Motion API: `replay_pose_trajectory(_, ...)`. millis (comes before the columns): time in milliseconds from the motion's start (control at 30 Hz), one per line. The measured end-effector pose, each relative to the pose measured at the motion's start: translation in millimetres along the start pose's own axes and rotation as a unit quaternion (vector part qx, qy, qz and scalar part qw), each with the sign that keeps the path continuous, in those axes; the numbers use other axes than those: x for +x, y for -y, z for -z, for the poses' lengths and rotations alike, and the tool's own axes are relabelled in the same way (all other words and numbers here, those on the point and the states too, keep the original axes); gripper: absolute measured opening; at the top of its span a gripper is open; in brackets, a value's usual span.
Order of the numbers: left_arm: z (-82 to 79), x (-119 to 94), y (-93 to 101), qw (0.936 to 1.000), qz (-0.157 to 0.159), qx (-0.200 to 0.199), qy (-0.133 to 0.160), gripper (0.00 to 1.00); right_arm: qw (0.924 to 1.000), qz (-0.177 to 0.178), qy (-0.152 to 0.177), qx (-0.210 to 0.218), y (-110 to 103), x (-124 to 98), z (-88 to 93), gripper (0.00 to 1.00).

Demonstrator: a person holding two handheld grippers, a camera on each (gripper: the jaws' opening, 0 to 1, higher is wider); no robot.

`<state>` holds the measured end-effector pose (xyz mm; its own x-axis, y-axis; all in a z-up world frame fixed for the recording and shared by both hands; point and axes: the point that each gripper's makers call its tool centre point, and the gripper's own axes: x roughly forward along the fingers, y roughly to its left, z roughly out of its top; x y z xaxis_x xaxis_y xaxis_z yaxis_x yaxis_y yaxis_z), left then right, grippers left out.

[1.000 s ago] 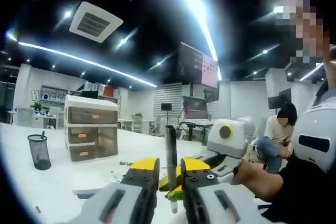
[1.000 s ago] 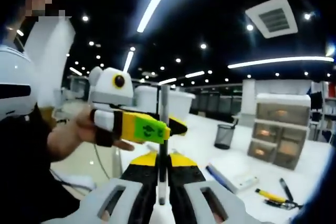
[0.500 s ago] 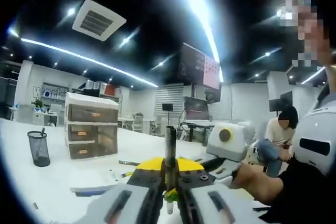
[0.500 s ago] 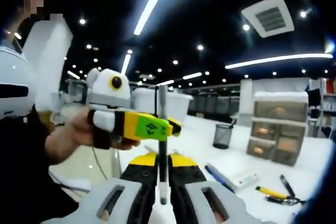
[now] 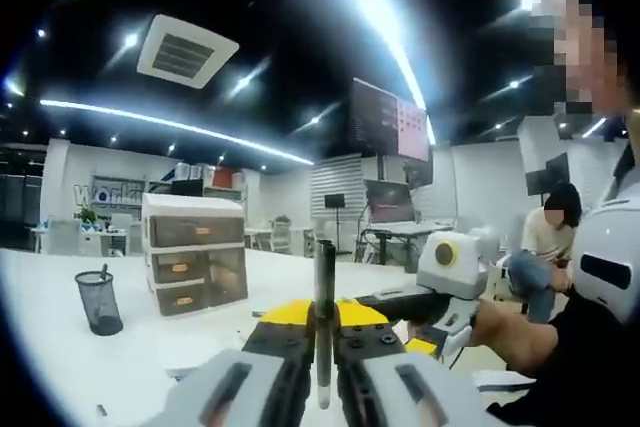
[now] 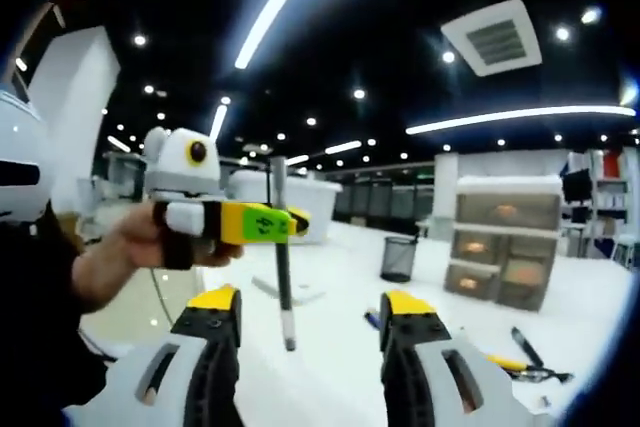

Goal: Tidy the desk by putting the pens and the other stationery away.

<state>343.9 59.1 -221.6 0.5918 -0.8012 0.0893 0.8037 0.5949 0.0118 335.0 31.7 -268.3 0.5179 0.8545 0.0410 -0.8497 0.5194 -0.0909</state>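
A grey pen [image 5: 324, 282] stands upright between the yellow-tipped jaws of my left gripper [image 5: 322, 322], which is shut on it. In the right gripper view the same pen [image 6: 282, 267] hangs from the green-and-yellow left gripper [image 6: 288, 222], held by a hand. My right gripper [image 6: 310, 315] stands open below it, jaws wide apart on either side and clear of the pen. The right gripper [image 5: 405, 319] also shows just right of the pen. A black mesh pen cup [image 5: 100, 302] [image 6: 398, 259] stands on the white desk [image 6: 330, 347].
A translucent drawer unit [image 5: 195, 252] [image 6: 500, 242] stands beside the mesh cup. Loose pens, one of them yellow [image 6: 525, 359], lie on the desk at the right. A seated person [image 5: 555, 237] is in the background. My holder's sleeve [image 6: 35, 327] sits at the left.
The left gripper closed on the pen, which both grippers then held. The right gripper has now opened and let go, so only the left holds it.
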Motion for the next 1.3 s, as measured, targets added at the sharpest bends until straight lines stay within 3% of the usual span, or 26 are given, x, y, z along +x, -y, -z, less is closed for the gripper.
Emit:
replay_pose_trajectory(233, -13.6, -7, -17.1, 0.9996, -0.023, 0.013, 0.007, 0.07, 0.9997, 0.021, 0.005, 0.013, 14, -23, -1.1, 0.55)
replay_pose_trajectory(433, -22.8, -17, -47.0, 0.9981, -0.058, 0.018, 0.005, 0.07, 0.9984, 0.052, -0.002, 0.023, 31, -48, 2.4, 0.57)
replay_pose_trajectory(500, -24.6, -22, -59.3, 0.996, -0.084, 0.03, 0.004, 0.07, 0.9977, 0.064, -0.006, 0.022, 38, -57, 4.5, 0.57)
replay_pose_trajectory(733, -29.6, -31, -85.0, 0.9928, -0.111, 0.043, -0.004, 0.07, 0.9946, 0.096, -0.016, 0.035, 54, -84, 15.0, 0.62)
replay_pose_trajectory(1300, -59.5, -11, -152.6, 0.9899, -0.141, 0.017, 0.002, 0.07, 0.9924, 0.108, -0.053, 0.028, 56, -100, 33.1, 0.67)
